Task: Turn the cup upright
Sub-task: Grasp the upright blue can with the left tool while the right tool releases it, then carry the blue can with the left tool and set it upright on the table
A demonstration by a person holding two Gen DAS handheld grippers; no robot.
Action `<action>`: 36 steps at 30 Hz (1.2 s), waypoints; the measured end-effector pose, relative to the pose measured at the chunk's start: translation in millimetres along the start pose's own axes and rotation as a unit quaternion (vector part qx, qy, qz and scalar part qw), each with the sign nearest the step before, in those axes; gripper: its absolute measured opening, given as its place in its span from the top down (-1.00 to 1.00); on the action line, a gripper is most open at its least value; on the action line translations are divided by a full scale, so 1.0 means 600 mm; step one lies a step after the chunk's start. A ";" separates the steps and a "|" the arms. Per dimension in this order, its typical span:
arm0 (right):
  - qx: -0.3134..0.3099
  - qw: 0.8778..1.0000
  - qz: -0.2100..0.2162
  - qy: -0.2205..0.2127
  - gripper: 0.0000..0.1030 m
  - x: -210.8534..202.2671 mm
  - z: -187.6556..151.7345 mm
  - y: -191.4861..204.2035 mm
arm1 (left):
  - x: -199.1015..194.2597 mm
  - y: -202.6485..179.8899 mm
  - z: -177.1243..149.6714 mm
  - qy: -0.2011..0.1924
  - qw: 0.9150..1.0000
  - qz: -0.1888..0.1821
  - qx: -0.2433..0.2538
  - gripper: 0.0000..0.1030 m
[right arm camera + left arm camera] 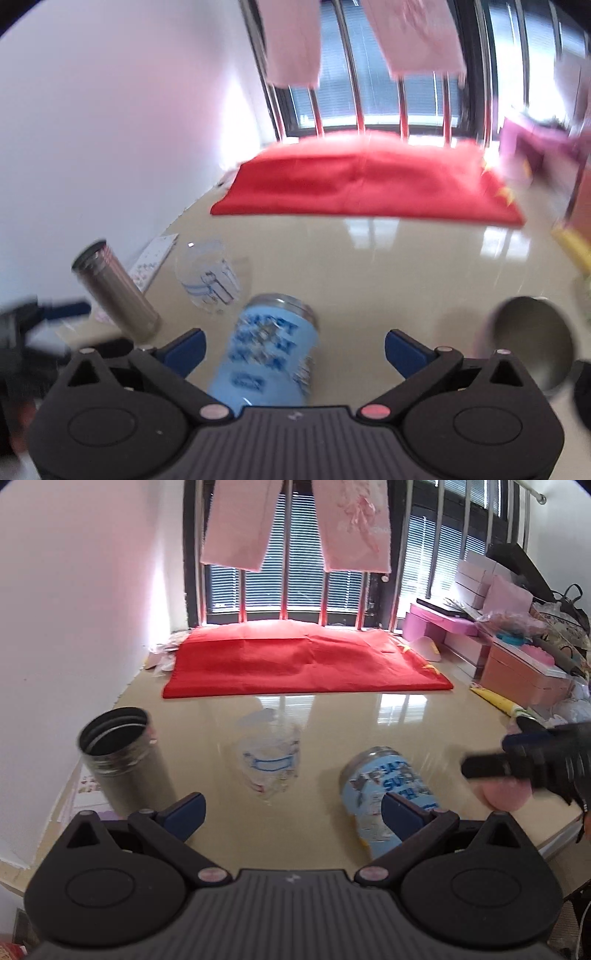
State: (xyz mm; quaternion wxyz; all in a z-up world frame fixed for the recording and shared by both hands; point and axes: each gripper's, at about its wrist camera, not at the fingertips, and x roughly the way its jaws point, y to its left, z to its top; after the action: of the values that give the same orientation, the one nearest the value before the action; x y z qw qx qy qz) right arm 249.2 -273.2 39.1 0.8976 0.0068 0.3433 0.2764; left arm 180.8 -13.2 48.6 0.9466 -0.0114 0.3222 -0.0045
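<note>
Blue cup (267,354) on table (388,266), between spread right gripper (294,349) fingers; left gripper (293,814) fingers spread, empty

The shiny tan bench (332,716) holds a red cloth (306,664) at its far edge. Near the front stand a silver flask (122,760), a clear cup (271,755) and a blue cup (384,797), bottom up.

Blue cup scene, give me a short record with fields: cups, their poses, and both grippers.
blue cup: upside down, metal base on top
steel flask: upright, mouth open
clear cup: between flask and blue cup; pose unclear
left gripper: open, empty
right gripper: open, blue cup between its fingers, contact not visible
table: glossy beige
</note>
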 end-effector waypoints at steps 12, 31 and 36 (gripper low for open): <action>-0.164 0.985 -0.041 -0.035 -1.00 -0.043 -0.059 -0.037 | 0.094 -0.096 0.059 0.092 0.994 -0.015 -0.051 -1.00; -0.227 0.973 -0.031 -0.029 -1.00 -0.025 -0.042 -0.085 | 0.275 -0.159 0.072 0.221 0.974 0.013 -0.046 -0.70; -0.228 0.973 -0.025 -0.029 -1.00 -0.025 -0.040 -0.083 | 0.272 -0.142 0.069 0.218 0.974 -0.009 -0.055 -0.68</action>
State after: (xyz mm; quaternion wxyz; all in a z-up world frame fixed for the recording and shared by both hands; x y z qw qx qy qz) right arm 249.8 -327.3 19.8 0.8918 -0.1983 0.2455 0.3242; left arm 335.3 -100.3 -15.9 0.8513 -0.0647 0.5206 0.0023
